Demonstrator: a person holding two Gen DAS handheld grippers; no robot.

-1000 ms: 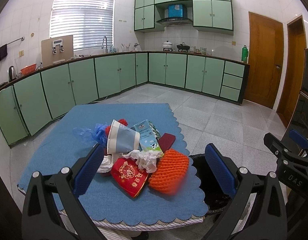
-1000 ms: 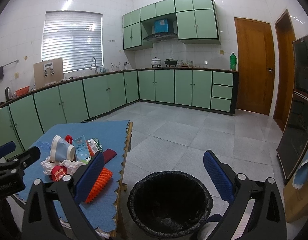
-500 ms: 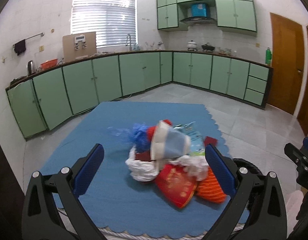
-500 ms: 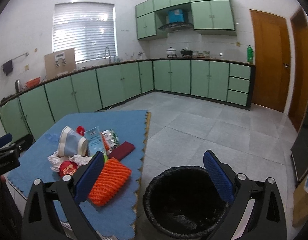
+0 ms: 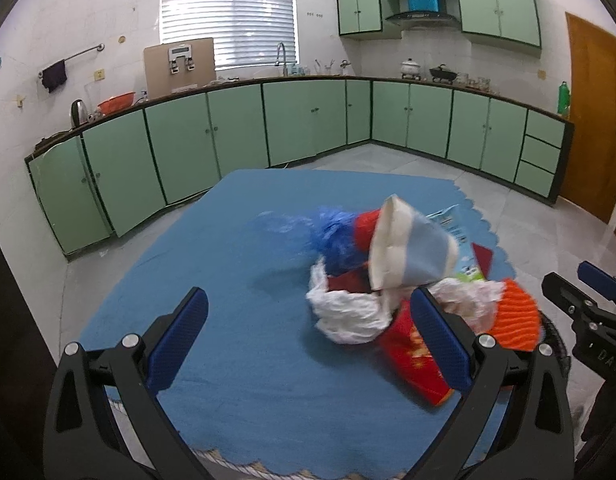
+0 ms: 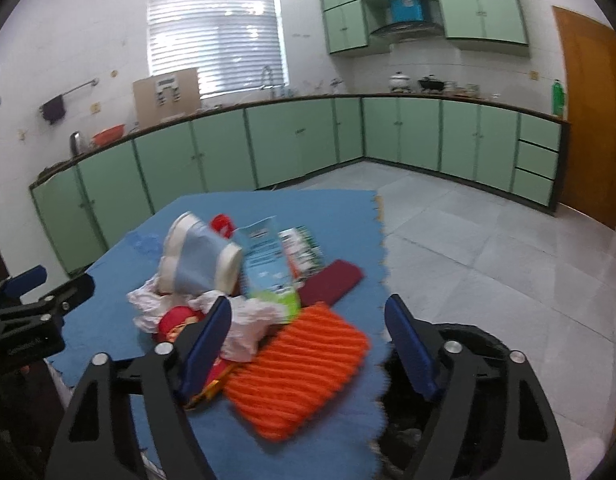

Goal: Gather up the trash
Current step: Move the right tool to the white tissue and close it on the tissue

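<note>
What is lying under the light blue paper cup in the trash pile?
The paper cup lies tipped on crumpled white tissue, with a red packet below and a milk carton beside it. Anything deeper in the pile is covered.

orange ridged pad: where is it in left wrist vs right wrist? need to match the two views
Left wrist: orange ridged pad at the right edge of the trash pile, past the left claw's right finger, by the table's right rim.
Right wrist: the pad lies low and central, between the right claw's fingers.
Shared landmark: the pale blue paper cup lying on its side atop the pile.
</note>
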